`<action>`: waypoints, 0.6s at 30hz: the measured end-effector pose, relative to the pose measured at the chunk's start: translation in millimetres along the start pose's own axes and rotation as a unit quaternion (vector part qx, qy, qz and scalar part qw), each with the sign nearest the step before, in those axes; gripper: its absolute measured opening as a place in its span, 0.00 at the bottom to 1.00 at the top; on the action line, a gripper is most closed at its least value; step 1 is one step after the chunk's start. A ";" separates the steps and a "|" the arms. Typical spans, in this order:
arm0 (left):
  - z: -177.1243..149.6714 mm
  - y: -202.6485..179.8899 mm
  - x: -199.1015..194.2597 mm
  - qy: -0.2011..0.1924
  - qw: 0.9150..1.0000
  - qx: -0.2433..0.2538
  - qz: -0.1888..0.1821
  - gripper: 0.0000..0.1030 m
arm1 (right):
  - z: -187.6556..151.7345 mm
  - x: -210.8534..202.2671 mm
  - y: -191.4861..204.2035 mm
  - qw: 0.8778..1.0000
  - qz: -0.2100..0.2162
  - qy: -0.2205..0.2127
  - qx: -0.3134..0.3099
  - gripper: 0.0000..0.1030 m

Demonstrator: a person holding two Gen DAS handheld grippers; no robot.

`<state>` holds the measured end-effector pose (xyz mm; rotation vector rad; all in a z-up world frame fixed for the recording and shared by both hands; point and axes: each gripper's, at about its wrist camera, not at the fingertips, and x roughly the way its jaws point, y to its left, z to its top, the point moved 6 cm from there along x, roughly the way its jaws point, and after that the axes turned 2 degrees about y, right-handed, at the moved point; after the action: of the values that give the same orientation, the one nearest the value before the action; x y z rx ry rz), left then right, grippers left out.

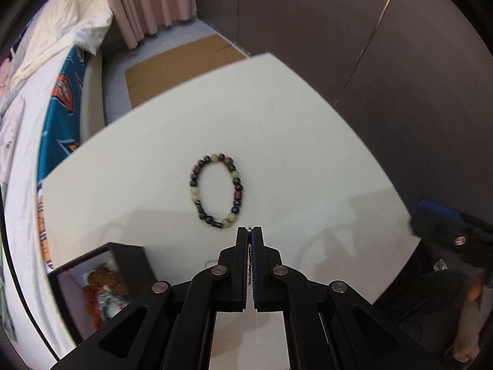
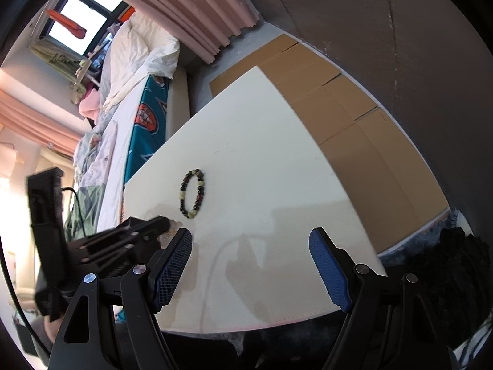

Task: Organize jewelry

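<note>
A bracelet [image 1: 237, 195] of dark, pale green and dark red beads lies flat in an oval on the white table [image 1: 292, 123]. My left gripper [image 1: 249, 229] hovers just short of its near end, jaws shut; only a thin pale sliver shows between the pads, and I cannot tell what it is. In the right wrist view the bracelet [image 2: 199, 199] lies ahead and to the left. My right gripper [image 2: 251, 237] stands open over the table's near edge with nothing between its blue pads. The left gripper [image 2: 165, 225] shows blurred at the left.
A black open box [image 1: 92, 251] holding beaded jewelry sits at the table's near left corner. A bed [image 1: 61, 108] runs along the left side. Flattened cardboard [image 2: 354, 117] covers the floor beyond the table, under a dark wall [image 1: 369, 61]. A hand [image 1: 468, 323] shows at the lower right.
</note>
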<state>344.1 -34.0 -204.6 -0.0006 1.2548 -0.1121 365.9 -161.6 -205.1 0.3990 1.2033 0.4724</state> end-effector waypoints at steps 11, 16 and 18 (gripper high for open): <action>9.0 8.5 2.8 0.001 1.000 -0.009 -0.002 0.01 | 4.7 1.8 -6.8 1.000 -0.002 0.001 0.004 0.77; 9.9 26.9 -17.7 -0.015 1.000 -0.020 0.007 0.01 | 1.7 9.5 0.3 1.000 -0.001 0.010 -0.006 0.77; 8.0 35.3 -27.8 -0.021 0.999 -0.026 0.008 0.01 | -0.1 13.8 6.1 1.000 0.003 0.015 -0.010 0.77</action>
<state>346.2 3.0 -177.9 -0.0390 1.2143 -0.0654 368.9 -149.0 -212.8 0.3793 1.2256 0.4975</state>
